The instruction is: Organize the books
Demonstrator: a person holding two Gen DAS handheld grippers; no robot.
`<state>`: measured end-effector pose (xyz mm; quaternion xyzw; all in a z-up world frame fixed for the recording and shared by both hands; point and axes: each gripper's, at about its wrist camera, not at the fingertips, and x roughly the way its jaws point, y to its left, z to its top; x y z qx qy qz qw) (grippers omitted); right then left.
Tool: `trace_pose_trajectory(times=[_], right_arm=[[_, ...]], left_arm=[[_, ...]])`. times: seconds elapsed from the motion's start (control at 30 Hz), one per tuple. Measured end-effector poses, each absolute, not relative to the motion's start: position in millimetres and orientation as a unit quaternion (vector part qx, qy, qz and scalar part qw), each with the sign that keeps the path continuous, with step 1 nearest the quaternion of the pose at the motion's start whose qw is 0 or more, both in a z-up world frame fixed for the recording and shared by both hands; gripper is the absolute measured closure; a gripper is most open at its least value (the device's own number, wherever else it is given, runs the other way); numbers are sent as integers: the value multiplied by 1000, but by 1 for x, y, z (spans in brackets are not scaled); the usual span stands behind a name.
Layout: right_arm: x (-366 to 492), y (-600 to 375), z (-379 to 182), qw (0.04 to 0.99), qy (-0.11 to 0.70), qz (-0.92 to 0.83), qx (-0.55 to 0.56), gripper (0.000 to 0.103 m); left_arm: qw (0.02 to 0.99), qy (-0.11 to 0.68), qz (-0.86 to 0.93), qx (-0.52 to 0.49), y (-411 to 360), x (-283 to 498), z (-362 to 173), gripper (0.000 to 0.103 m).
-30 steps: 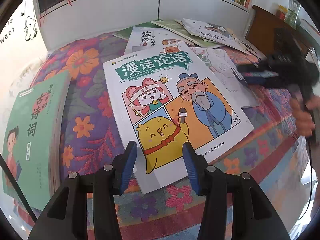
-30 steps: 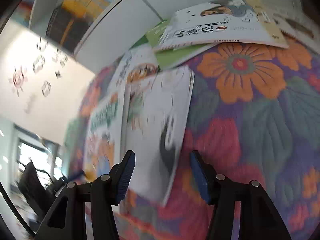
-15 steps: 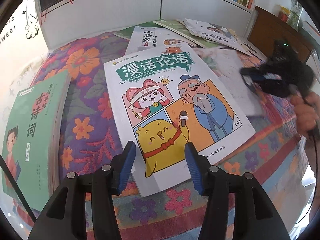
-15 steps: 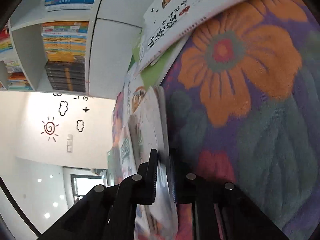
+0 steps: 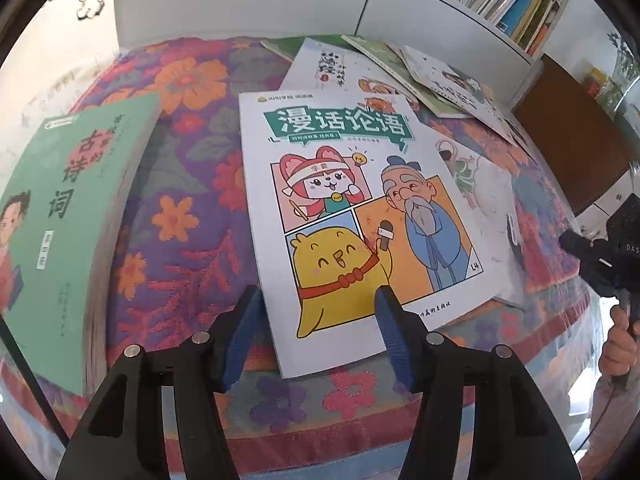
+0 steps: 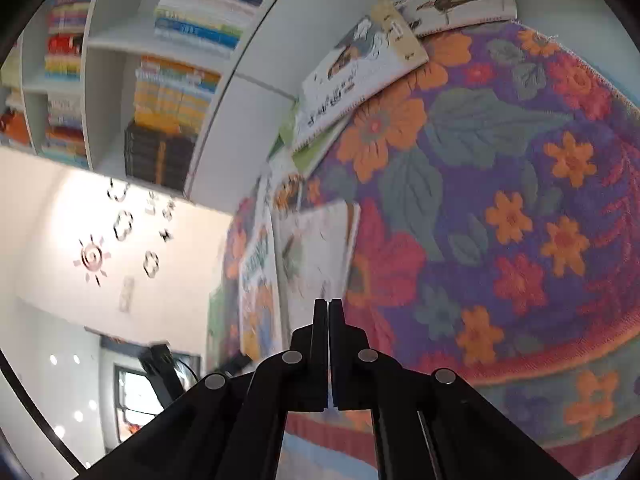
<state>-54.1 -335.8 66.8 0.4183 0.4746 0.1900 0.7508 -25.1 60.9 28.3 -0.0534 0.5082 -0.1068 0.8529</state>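
A cartoon book (image 5: 360, 200) with a green title banner lies face up in the middle of the flowered cloth (image 5: 180, 240). My left gripper (image 5: 320, 320) hovers over its near edge, jaws opening. The book shows between the blue pads (image 5: 244, 332), which do not press on it. A white book (image 5: 480, 200) lies partly under its right side. A hand (image 5: 618, 340) holds my right gripper (image 5: 568, 240) at the far right, apart from that book. In the right wrist view my right gripper (image 6: 328, 304) is shut with nothing seen between the pads, and the white book (image 6: 316, 248) lies just beyond the tips.
A thick green book (image 5: 60, 220) lies at the left edge of the cloth. Several thin books (image 5: 400, 72) overlap at the back by a white bookcase (image 5: 460, 4) full of books. A brown cabinet (image 5: 572, 140) stands at the right. The cloth's front edge drops off near me.
My right gripper closed on the white book's edge, then drew back to the right and is now shut clear of it. The left jaws widened and the left view rolled slightly.
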Motion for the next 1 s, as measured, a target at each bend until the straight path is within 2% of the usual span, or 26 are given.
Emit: trace_pose_trajectory(times=[0.23,0.53,0.63,0.7,0.87,1.0], right_arm=[[-6,-291,30,720,542,189,389,97],[7,-299,25,709,546,184,406,87],[4,-301,30,705,547,188,409,80],[8,-299,31,702,544,196,416,65],[22,-286,36,714,524,212,413,51],[29,-281,37,718,513,239,404,50]], left_arm=[[856,506,-101,-27,54,-28,29,48],[853,511,-105,-27,56,-24,25,44],[852,512,-104,-24,56,-21,26,44],[852,513,-105,-15,54,-19,28,44],[841,525,-127,-32,60,-11,23,43],[842,523,-126,-22,57,-12,23,43]])
